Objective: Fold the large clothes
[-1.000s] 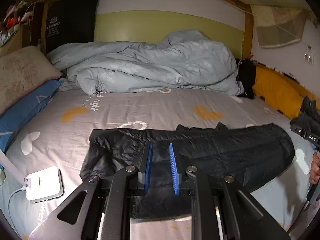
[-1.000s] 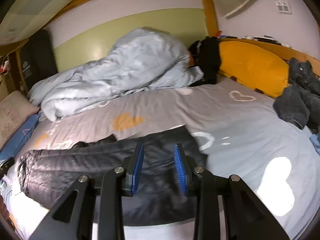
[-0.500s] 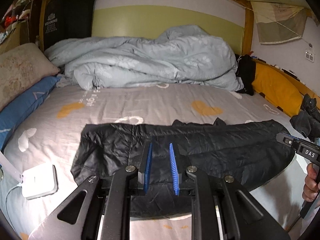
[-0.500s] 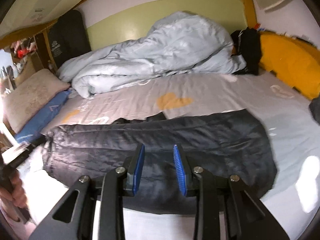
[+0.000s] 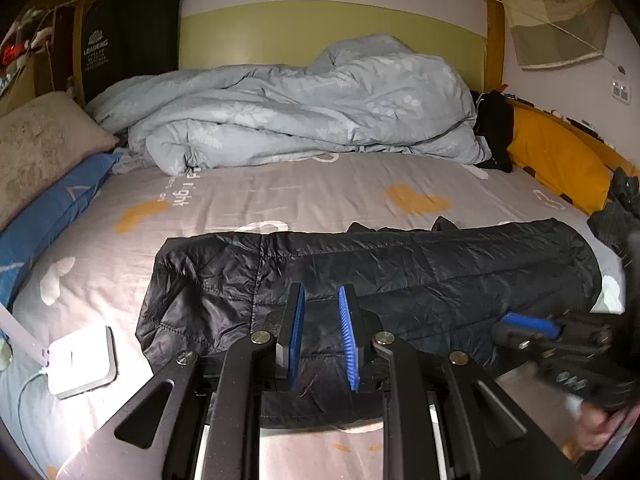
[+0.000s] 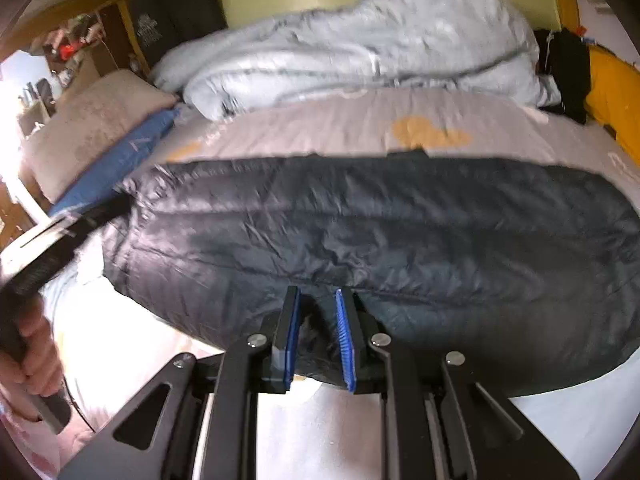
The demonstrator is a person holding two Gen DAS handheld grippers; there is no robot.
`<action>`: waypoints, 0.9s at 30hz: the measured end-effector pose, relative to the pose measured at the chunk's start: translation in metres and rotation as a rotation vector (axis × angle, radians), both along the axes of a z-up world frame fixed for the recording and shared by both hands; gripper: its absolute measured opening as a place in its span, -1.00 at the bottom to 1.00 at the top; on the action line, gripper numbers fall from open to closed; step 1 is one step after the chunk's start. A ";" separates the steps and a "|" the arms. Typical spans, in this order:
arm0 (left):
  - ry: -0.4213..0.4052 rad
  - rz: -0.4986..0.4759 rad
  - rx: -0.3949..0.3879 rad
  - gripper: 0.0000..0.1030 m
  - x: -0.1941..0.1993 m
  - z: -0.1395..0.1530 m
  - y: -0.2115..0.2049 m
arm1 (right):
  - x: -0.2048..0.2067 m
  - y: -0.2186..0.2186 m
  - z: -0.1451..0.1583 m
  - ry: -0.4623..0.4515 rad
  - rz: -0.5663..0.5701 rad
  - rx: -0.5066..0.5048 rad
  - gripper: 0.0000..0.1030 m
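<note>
A black quilted puffer jacket (image 5: pixel 380 280) lies folded into a long band across the near part of the bed; it also fills the right wrist view (image 6: pixel 380 232). My left gripper (image 5: pixel 322 332) is open and empty, its blue pads over the jacket's near edge toward its left end. My right gripper (image 6: pixel 316 336) is open and empty, low over the jacket's near edge around its middle; it also shows blurred at the right of the left wrist view (image 5: pixel 532 326). The left gripper's body and the hand holding it show at the left edge of the right wrist view (image 6: pixel 44 264).
The bed has a grey patterned sheet (image 5: pixel 300 196). A rumpled light-blue duvet (image 5: pixel 304 112) lies at the far end. Pillows (image 5: pixel 48 184) line the left side, a yellow cushion (image 5: pixel 560 164) and dark clothes (image 5: pixel 616 216) the right. A white box with a cable (image 5: pixel 80 360) sits near left.
My right gripper has swung left and come down close over the jacket's near edge, entering the left wrist view. My left gripper has barely moved. The jacket lies as before.
</note>
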State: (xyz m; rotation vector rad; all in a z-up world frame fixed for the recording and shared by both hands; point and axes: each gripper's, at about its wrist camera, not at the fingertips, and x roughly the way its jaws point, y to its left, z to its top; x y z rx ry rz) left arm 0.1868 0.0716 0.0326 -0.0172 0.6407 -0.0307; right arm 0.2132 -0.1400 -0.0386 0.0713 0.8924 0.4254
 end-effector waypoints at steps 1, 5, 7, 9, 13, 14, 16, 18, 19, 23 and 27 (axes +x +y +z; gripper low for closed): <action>0.003 0.004 0.003 -0.67 0.001 -0.001 0.001 | 0.005 0.001 -0.008 0.024 -0.003 -0.015 -0.68; 0.019 0.007 0.017 -0.66 0.004 -0.005 0.001 | 0.020 0.004 -0.033 0.076 -0.026 -0.051 -0.71; 0.033 0.009 0.019 -0.58 0.005 -0.008 0.001 | 0.023 0.004 -0.039 0.092 -0.036 -0.058 -0.74; 0.049 0.018 0.028 -0.48 0.008 -0.011 0.002 | 0.025 0.003 -0.042 0.103 -0.037 -0.066 -0.74; 0.071 0.044 0.038 -0.36 0.015 -0.019 0.008 | 0.026 0.005 -0.044 0.105 -0.025 -0.084 -0.74; 0.075 0.051 0.040 -0.33 0.017 -0.021 0.010 | 0.027 0.004 -0.044 0.107 -0.024 -0.084 -0.74; 0.081 0.063 0.041 -0.28 0.018 -0.024 0.013 | 0.027 0.002 -0.043 0.112 -0.018 -0.073 -0.74; 0.083 0.073 0.033 -0.19 0.019 -0.024 0.016 | 0.030 -0.002 -0.036 0.123 -0.025 -0.032 -0.74; 0.081 0.076 0.026 -0.13 0.019 -0.023 0.018 | 0.031 -0.008 -0.028 0.125 -0.034 0.007 -0.74; 0.064 0.074 0.004 -0.05 0.016 -0.018 0.020 | 0.033 -0.018 0.007 -0.027 -0.057 0.016 -0.74; 0.062 0.070 0.006 -0.01 0.016 -0.017 0.020 | 0.055 -0.024 0.007 0.026 -0.071 0.072 -0.74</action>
